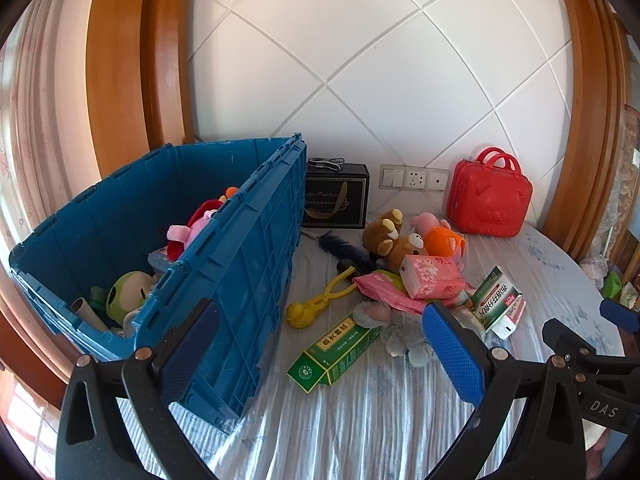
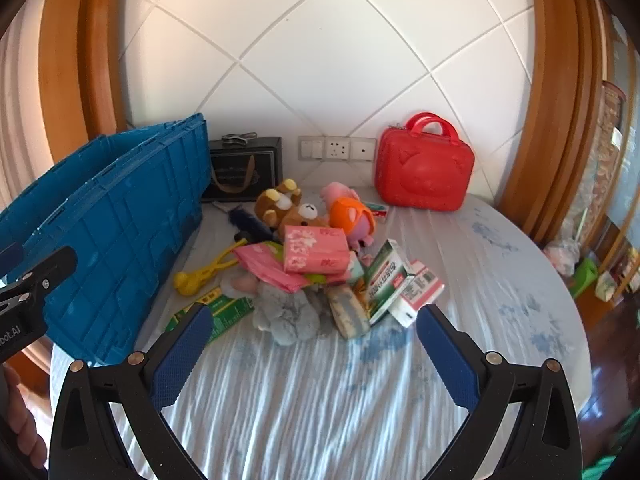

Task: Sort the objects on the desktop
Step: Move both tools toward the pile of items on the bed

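A pile of loose items lies mid-table: a pink tissue pack [image 1: 431, 282] [image 2: 316, 255], a brown bear plush [image 1: 394, 240] [image 2: 286, 206], an orange and pink plush [image 1: 442, 238] [image 2: 352, 216], a grey furry toy [image 2: 288, 312], a yellow clamp toy [image 1: 320, 300] [image 2: 204, 272], a long green box [image 1: 336, 350] [image 2: 224, 310] and green-white medicine boxes [image 1: 494, 296] [image 2: 390, 280]. The blue crate [image 1: 224, 280] [image 2: 116, 232] at left holds several plush toys. My left gripper [image 1: 320, 340] hangs open beside the crate. My right gripper [image 2: 310, 348] is open, short of the pile.
A red toy case [image 1: 490, 200] [image 2: 426, 168] and a black box [image 1: 336, 196] [image 2: 244, 168] stand against the white tiled wall by the sockets [image 2: 336, 148]. The round table's edge [image 2: 576, 320] curves at right. A hand [image 2: 16, 420] shows at the far left.
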`<state>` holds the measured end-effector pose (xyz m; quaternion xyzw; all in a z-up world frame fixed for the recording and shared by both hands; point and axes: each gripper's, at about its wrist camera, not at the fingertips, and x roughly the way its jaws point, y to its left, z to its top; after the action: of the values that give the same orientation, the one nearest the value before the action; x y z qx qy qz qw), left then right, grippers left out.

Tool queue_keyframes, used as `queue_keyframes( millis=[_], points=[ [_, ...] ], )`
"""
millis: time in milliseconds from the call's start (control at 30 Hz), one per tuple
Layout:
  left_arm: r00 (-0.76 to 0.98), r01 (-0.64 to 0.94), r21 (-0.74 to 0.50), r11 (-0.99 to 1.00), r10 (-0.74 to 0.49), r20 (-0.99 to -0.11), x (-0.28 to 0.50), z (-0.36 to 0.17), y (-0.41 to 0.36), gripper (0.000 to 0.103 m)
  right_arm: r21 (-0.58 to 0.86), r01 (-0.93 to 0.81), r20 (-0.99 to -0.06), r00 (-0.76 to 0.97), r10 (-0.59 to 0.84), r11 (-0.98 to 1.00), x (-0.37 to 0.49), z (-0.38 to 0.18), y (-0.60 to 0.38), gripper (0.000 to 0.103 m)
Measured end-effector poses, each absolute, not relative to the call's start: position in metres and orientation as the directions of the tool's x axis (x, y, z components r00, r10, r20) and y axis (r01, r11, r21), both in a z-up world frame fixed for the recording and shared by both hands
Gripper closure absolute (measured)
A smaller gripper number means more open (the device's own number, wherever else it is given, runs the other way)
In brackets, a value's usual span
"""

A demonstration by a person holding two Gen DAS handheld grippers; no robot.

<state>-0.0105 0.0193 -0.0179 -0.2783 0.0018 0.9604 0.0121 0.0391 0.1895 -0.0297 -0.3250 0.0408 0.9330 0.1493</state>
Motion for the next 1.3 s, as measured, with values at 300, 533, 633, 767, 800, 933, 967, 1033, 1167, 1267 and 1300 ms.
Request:
queue_keyframes(
  millis=[300, 533, 633, 767, 800, 933, 967, 1033, 1167, 1267, 1300],
  points=[
    [-0.831, -0.047, -0.005, -0.999, 0.042, -0.555, -0.021, -0.021, 0.023, 0.0, -0.026, -0.324, -0.627, -0.732, 0.268, -0.946, 0.037, -0.03, 0.196, 0.0],
    [-0.82, -0.074, -0.009, -0.997, 0.066, -0.568, -0.026, -0.025, 0.028, 0.0, -0.025, -0.342, -0.632, -0.722, 0.28, -0.939, 0.036, -0.033, 0.202, 0.0],
    [-0.815, -0.081, -0.015, -0.997, 0.075, -0.575, -0.028, -0.026, 0.029, 0.0, -0.026, -0.347, -0.635, -0.719, 0.284, -0.937, 0.035, -0.034, 0.205, 0.0],
    [-0.812, -0.085, -0.021, -0.996, 0.081, -0.579, -0.03, -0.027, 0.031, 0.0, -0.025, -0.354, -0.639, -0.714, 0.288, -0.935, 0.035, -0.035, 0.208, 0.0],
    [-0.81, -0.085, -0.023, -0.996, 0.083, -0.58, -0.031, -0.028, 0.031, 0.0, -0.027, -0.355, -0.64, -0.712, 0.289, -0.934, 0.035, -0.036, 0.209, 0.0],
    [-0.802, -0.093, -0.024, -0.995, 0.09, -0.59, -0.035, -0.031, 0.033, 0.0, -0.026, -0.368, -0.645, -0.704, 0.296, -0.93, 0.036, -0.037, 0.214, 0.0],
    [-0.8, -0.097, -0.024, -0.995, 0.092, -0.593, -0.036, -0.032, 0.034, 0.0, -0.025, -0.37, -0.646, -0.703, 0.298, -0.929, 0.036, -0.038, 0.215, 0.0],
    [-0.797, -0.102, -0.024, -0.994, 0.096, -0.597, -0.038, -0.034, 0.034, 0.0, -0.023, -0.377, -0.648, -0.7, 0.301, -0.926, 0.036, -0.038, 0.218, 0.0],
    [-0.792, -0.118, -0.021, -0.993, 0.106, -0.601, -0.04, -0.037, 0.039, 0.0, -0.022, -0.393, -0.648, -0.695, 0.312, -0.919, 0.037, -0.039, 0.225, 0.0],
    [-0.784, -0.126, -0.029, -0.992, 0.118, -0.61, -0.043, -0.039, 0.042, 0.0, -0.018, -0.4, -0.651, -0.691, 0.314, -0.917, 0.037, -0.04, 0.23, 0.0],
    [-0.78, -0.14, -0.033, -0.99, 0.131, -0.612, -0.044, -0.04, 0.042, 0.0, -0.016, -0.4, -0.652, -0.69, 0.313, -0.916, 0.037, -0.04, 0.231, 0.0]
  ],
)
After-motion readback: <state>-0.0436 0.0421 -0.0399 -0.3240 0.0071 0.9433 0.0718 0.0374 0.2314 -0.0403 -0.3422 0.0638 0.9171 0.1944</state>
